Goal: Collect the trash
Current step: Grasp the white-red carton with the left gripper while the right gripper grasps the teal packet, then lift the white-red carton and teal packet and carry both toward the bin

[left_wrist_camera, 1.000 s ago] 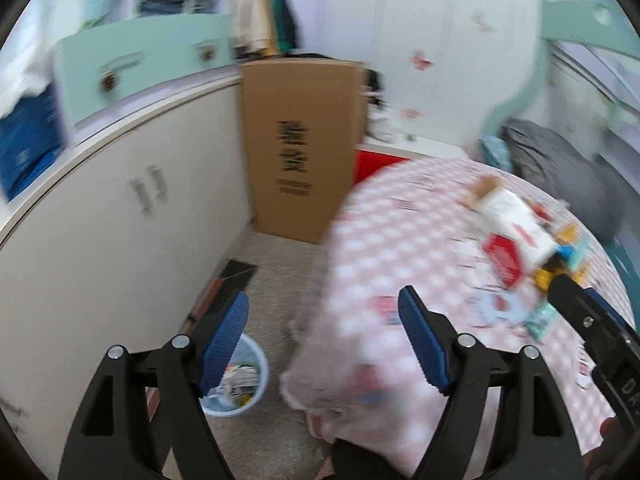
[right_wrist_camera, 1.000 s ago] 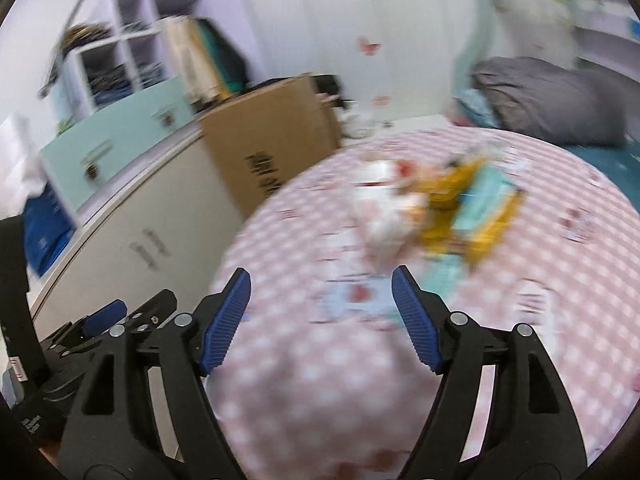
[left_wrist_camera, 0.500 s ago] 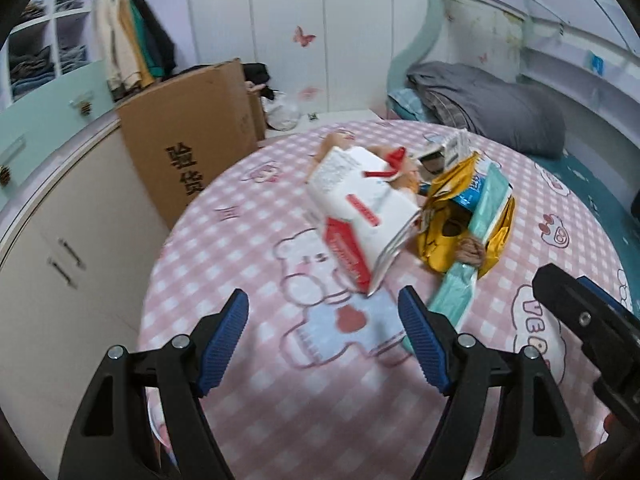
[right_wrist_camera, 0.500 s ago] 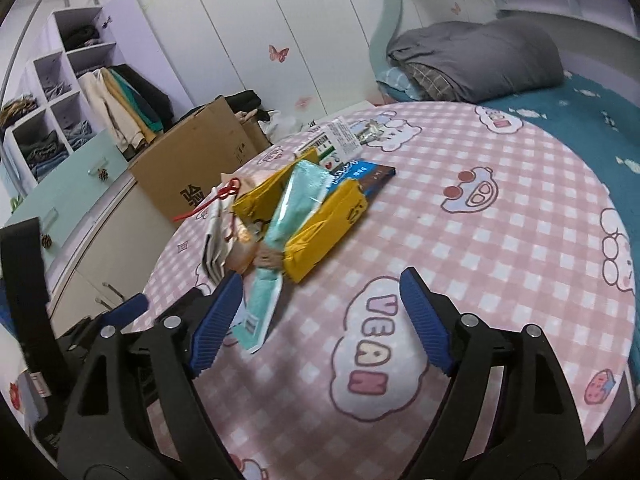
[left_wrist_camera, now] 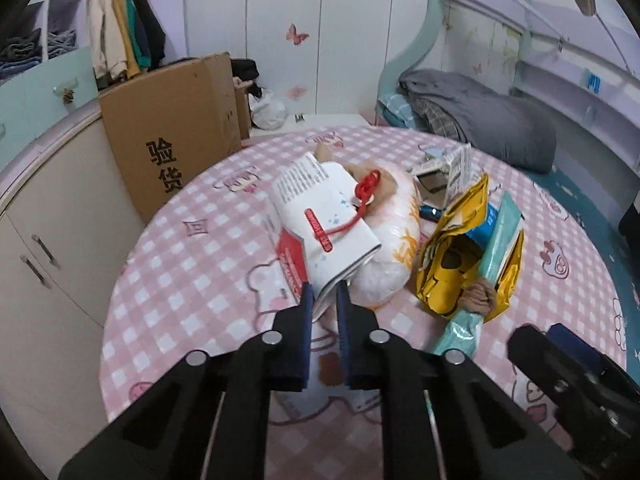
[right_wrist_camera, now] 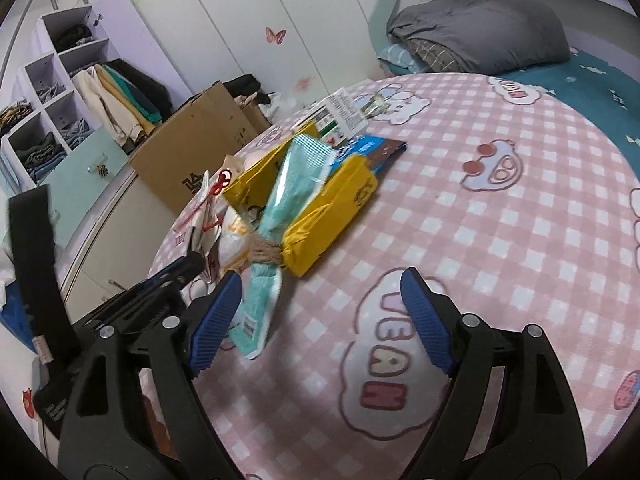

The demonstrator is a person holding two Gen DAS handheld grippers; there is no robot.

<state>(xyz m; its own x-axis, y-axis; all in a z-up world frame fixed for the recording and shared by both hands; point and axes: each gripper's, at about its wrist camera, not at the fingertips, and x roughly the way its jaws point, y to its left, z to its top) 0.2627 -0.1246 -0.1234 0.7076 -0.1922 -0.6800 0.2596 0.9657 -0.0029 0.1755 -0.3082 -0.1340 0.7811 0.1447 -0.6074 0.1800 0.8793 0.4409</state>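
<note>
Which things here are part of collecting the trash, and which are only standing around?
Part of the job:
- white paper bag, its lower edge pinched by the left gripper
- yellow foil bag
- teal wrapper
- small carton

Only standing around:
- cardboard box
- grey duvet
- hanging clothes
- white cabinet

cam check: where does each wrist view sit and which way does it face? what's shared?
Left wrist: sits on the left tool, looking down along its fingers at the white paper bag whose edge they have just closed on; the right tool's black body shows at lower right.
Right wrist: sits on the right tool, open, facing the yellow wrapper and teal packet; the left tool shows at left.
Shared: the trash pile, pink checked tablecloth, cardboard box, grey bedding.
</note>
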